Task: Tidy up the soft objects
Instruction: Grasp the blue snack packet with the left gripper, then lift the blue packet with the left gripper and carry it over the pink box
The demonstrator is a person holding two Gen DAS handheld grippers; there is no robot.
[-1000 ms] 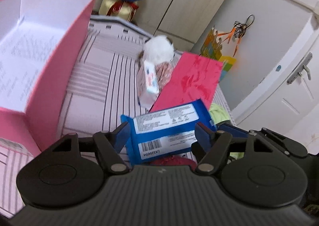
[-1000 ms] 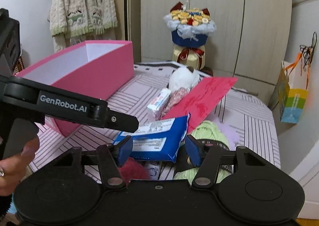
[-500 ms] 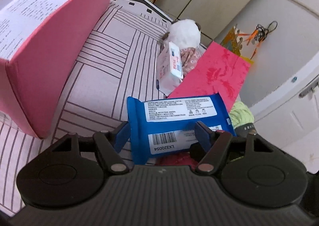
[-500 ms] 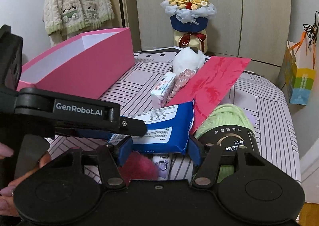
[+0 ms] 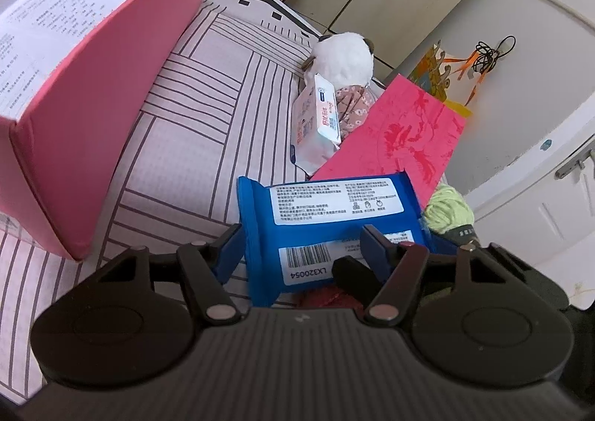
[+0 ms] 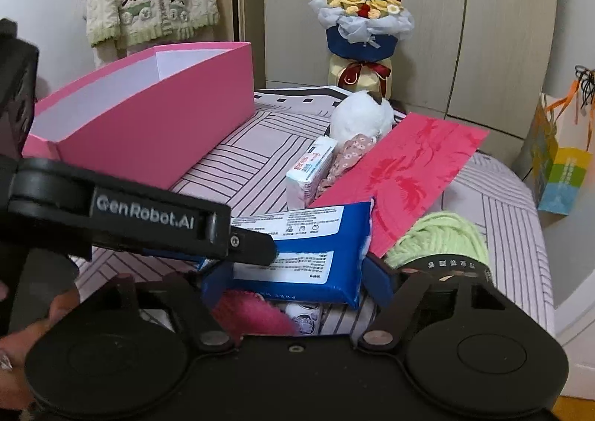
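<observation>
Item: blue wipes pack, lying on the striped bedcover in front of the pink box, its far end touching the red envelope, with the green yarn ball just beside it. Left gripper: jaws closing with the pack between them, the left pad at the pack's end, where a second ago they stood wider and the pack lay further ahead. Right gripper: jaws opening about the same pack, now wider than a second ago, pads not seen pressing; the pink box looms nearer than before.
</observation>
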